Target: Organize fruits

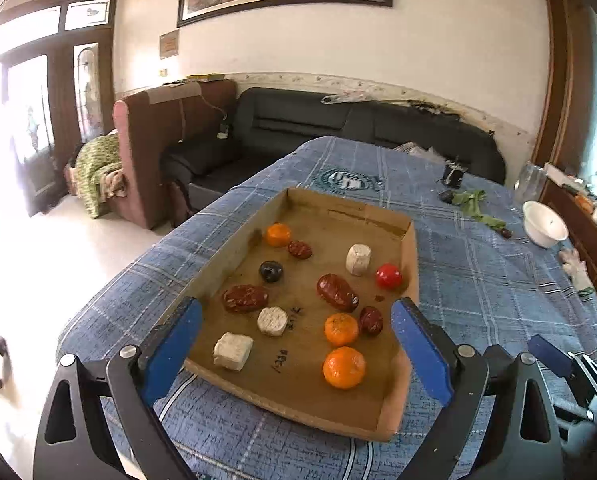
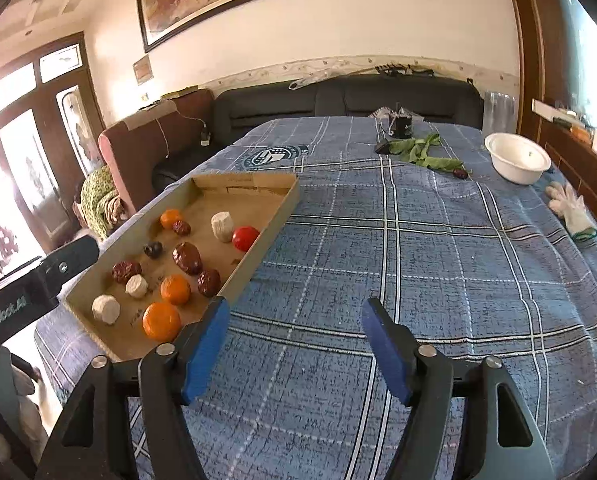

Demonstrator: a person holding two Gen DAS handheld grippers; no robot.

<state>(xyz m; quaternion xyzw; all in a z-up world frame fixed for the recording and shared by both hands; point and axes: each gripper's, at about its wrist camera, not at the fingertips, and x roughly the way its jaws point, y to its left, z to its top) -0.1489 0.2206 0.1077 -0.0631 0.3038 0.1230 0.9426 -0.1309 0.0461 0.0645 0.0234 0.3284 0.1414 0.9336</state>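
Observation:
A shallow cardboard tray (image 1: 409, 252) lies on the blue plaid tablecloth. It holds three oranges, the nearest (image 1: 344, 367), several dark red dates such as one (image 1: 336, 292), a red tomato (image 1: 388, 276), a dark plum (image 1: 271, 271) and three pale blocks, one (image 1: 233, 351). My left gripper (image 1: 296, 316) is open and empty, its blue fingers astride the tray's near end. My right gripper (image 2: 294, 312) is open and empty over bare cloth, right of the tray (image 2: 282, 210). A white bowl (image 2: 516, 157) stands at the far right.
Green leaves (image 2: 418, 151), a loose date (image 2: 460, 173) and a dark cup (image 2: 401, 126) lie at the table's far side. A white glove (image 2: 570, 210) lies near the right edge. A black sofa and a brown armchair stand beyond the table.

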